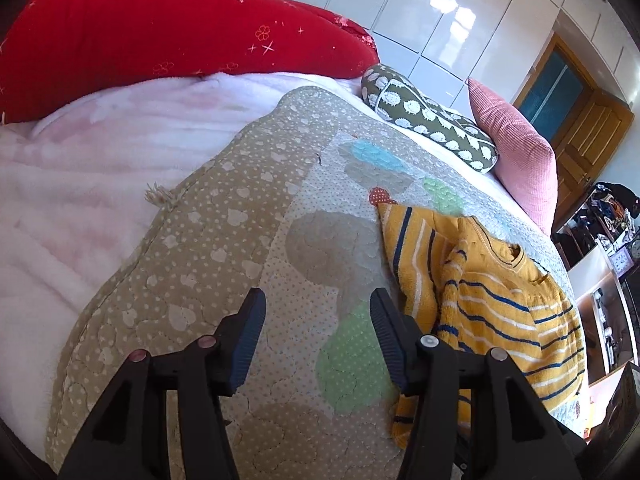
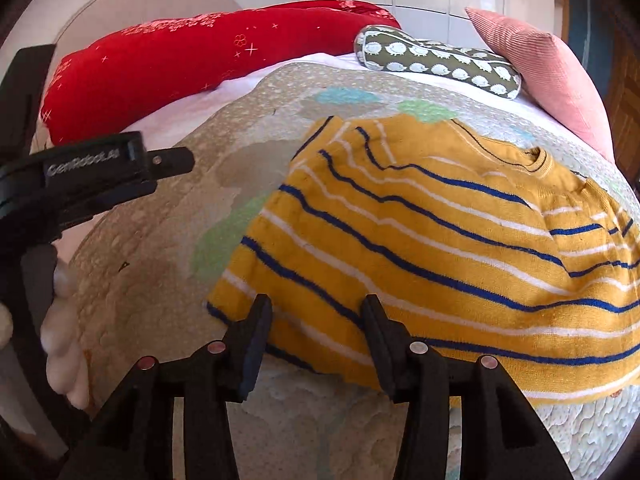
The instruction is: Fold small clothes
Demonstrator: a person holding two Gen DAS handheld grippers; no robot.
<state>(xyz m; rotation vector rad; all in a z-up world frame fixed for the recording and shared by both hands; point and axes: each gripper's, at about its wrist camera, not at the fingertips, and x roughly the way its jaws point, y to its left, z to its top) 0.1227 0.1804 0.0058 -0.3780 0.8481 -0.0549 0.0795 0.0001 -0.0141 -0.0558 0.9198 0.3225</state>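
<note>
A small yellow sweater (image 2: 420, 240) with blue and white stripes lies partly folded on the quilted mat (image 2: 160, 240). In the left wrist view the sweater (image 1: 492, 292) sits to the right of my left gripper (image 1: 318, 304), which is open and empty over the mat (image 1: 224, 248). My right gripper (image 2: 316, 312) is open, its fingers straddling the sweater's near hem, not closed on it. The left gripper's body (image 2: 92, 176) shows at the left of the right wrist view, held by a hand.
A red bolster (image 1: 160, 28), a green sheep-print pillow (image 1: 432, 120) and a pink cushion (image 1: 520, 156) lie at the bed's far side. A pink-white blanket (image 1: 80, 180) lies left of the mat. A wooden door (image 1: 580, 120) and shelves (image 1: 600, 240) stand at the right.
</note>
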